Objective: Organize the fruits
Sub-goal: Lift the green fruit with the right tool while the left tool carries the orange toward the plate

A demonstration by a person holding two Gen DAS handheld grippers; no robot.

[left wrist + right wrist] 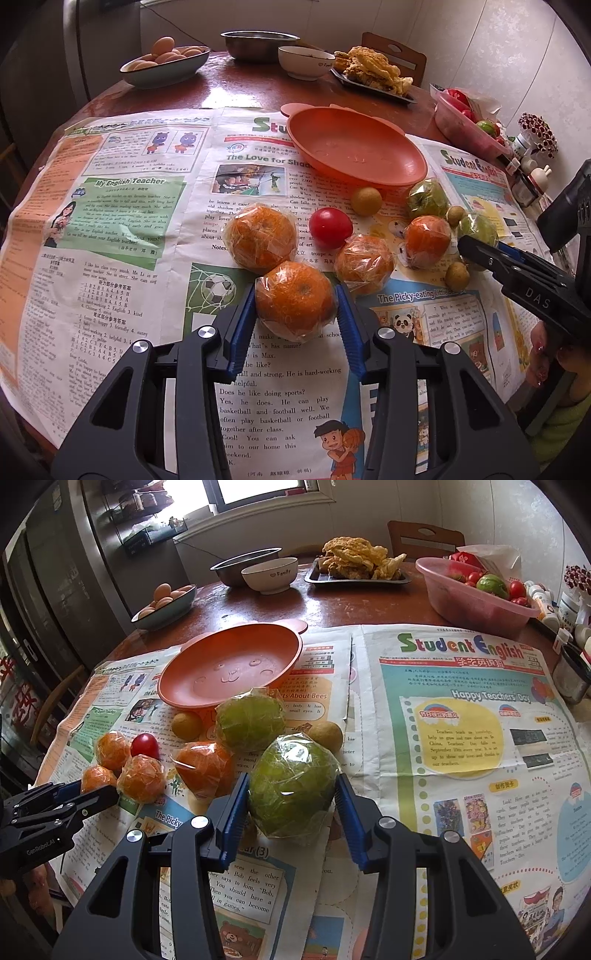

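Fruits in plastic wrap lie on newspaper in front of an empty orange plate (354, 147) (229, 664). My left gripper (295, 306) is open, its blue pads either side of a wrapped orange (295, 299), which rests on the paper. Other wrapped oranges (260, 238) (365, 264), a red tomato (330, 227) and small brown fruits (365, 200) lie behind it. My right gripper (291, 794) is open around a wrapped green fruit (291, 790) on the paper. A second green fruit (249, 720) lies behind it. The right gripper shows in the left wrist view (476, 249), the left gripper in the right wrist view (92, 794).
At the table's back stand a bowl of eggs (164, 64), a steel bowl (258, 44), a white bowl (304, 61), a tray of fried food (373, 75) and a pink tub (476, 594) with tomatoes. Small bottles and a tin (570, 675) stand at the right edge.
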